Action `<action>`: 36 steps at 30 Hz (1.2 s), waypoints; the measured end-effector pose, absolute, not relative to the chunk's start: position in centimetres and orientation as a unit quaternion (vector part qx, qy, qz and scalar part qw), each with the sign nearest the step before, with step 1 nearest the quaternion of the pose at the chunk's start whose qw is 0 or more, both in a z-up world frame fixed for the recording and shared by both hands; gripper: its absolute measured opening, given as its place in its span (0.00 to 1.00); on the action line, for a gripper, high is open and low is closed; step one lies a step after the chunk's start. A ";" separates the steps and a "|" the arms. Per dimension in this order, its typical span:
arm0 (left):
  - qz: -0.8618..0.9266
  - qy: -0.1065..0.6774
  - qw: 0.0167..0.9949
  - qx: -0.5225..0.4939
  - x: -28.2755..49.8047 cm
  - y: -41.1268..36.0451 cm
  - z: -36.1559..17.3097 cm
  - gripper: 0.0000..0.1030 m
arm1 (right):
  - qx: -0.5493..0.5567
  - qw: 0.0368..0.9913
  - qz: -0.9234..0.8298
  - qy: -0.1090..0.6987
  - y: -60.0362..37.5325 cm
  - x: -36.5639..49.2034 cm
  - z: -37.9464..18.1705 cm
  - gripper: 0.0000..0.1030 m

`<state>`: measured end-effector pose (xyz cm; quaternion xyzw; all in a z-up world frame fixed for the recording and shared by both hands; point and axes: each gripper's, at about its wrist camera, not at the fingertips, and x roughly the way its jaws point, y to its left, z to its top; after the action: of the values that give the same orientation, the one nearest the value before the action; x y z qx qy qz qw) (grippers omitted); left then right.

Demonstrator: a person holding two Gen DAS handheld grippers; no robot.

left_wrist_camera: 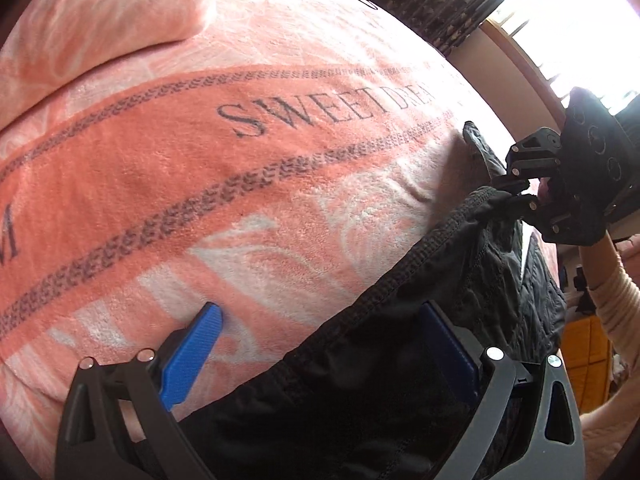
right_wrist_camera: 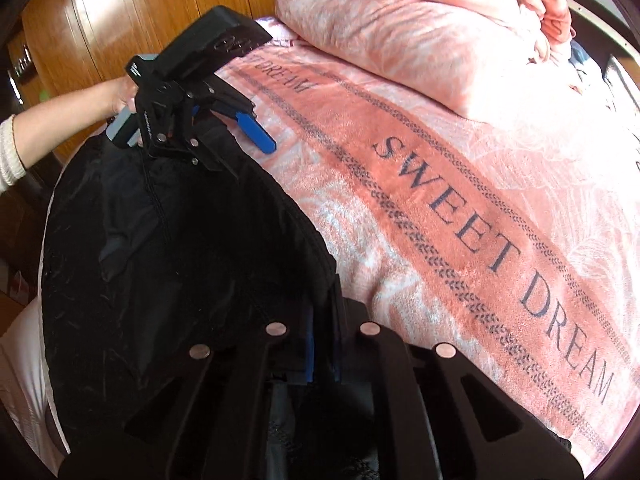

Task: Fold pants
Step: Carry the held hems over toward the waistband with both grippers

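The black pants lie along the near edge of a bed covered by a pink blanket lettered "SWEET DREAM"; a folded pink quilt sits at the far end of the bed; the left tool has its blue fingers spread wide apart, one finger over bare blanket and the other over the dark cloth, so the hemmed edge of the pants runs up between them with no pad pressing on it; in the right wrist view that tool hangs over the far end of the pants, one blue finger jutting past the cloth toward the blanket; the right tool has its pads drawn together on a fold of the pants, the black cloth bunched right at the tips and hiding most of the blue; from the left wrist view the same tool pinches a corner of the pants and the fabric rises toward it off the blanket; a hand with a cream ribbed sleeve holds the left tool; wooden wardrobe doors stand behind it.
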<state>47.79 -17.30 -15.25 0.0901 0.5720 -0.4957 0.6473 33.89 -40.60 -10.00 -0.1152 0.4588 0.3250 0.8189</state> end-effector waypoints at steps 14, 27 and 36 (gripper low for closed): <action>-0.506 0.561 0.647 0.103 43.8 -15.0 -13.0 0.16 | -0.075 0.859 0.280 0.423 -39.4 31.7 -7.9 0.07; -0.423 0.386 0.795 0.198 25.6 -11.3 -1.7 0.14 | -0.097 0.907 0.228 0.340 -36.1 16.3 -0.5 0.08; -0.391 0.371 0.817 0.207 14.3 -9.4 -2.8 0.14 | -0.093 0.902 0.209 0.365 -33.0 4.7 -2.6 0.09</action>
<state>14.35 -9.44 -2.78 0.2068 0.3710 -0.3909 0.8166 4.68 -33.00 -2.65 -0.0928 0.3648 0.2095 0.9025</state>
